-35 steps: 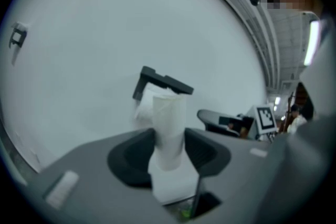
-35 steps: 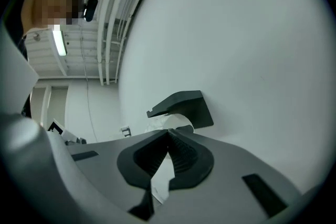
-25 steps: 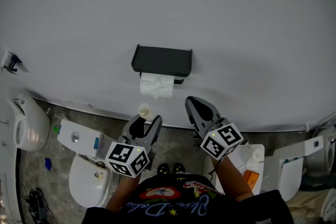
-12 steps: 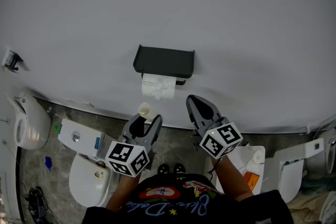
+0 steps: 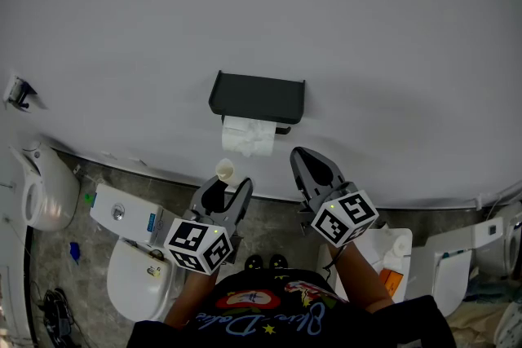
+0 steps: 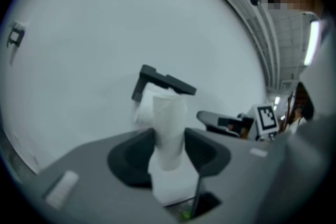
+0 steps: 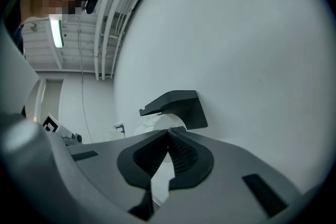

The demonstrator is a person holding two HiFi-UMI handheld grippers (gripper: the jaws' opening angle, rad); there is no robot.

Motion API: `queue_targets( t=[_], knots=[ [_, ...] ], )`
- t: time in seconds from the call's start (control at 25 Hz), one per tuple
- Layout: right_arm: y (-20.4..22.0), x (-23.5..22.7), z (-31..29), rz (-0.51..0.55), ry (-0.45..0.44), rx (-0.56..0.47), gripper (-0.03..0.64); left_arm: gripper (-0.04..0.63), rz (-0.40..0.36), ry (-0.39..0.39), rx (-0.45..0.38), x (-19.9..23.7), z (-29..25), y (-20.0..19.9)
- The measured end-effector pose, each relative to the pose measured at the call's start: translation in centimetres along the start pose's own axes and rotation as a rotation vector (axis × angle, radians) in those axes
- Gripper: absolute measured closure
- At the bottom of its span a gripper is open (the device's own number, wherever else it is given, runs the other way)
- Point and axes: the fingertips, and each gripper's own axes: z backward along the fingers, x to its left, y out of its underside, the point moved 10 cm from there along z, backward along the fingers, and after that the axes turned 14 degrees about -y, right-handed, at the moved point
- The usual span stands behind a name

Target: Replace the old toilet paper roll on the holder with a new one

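A black wall holder (image 5: 258,96) carries a white toilet paper roll (image 5: 247,136) with a crumpled loose end. My left gripper (image 5: 227,187) is below and left of it, shut on a thin, almost bare paper roll (image 5: 224,170). In the left gripper view this thin roll (image 6: 169,128) stands upright between the pads, with the holder (image 6: 163,81) behind it. My right gripper (image 5: 303,159) is shut and empty, just below the holder's right end. In the right gripper view its closed tips (image 7: 169,136) point at the holder (image 7: 176,105) and the roll (image 7: 157,122).
A white toilet (image 5: 134,277) with its cistern (image 5: 122,214) stands on the floor below the left gripper. Another white fixture (image 5: 37,191) is at far left, and a toilet (image 5: 444,261) with a white bottle (image 5: 400,242) is at right. A small wall fitting (image 5: 16,94) is on the left.
The head view has drifted a little, so the holder sits slightly further right in the picture. Both grippers keep their places and their jaws.
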Motion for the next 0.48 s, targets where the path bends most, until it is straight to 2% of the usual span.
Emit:
queue_targets(
  t=[0.48],
  knots=[
    [0.21,0.12,0.03,-0.018,0.005,-0.012,0.603,0.417,0.0,0.003,0.005,0.09,0.0,0.07]
  ],
)
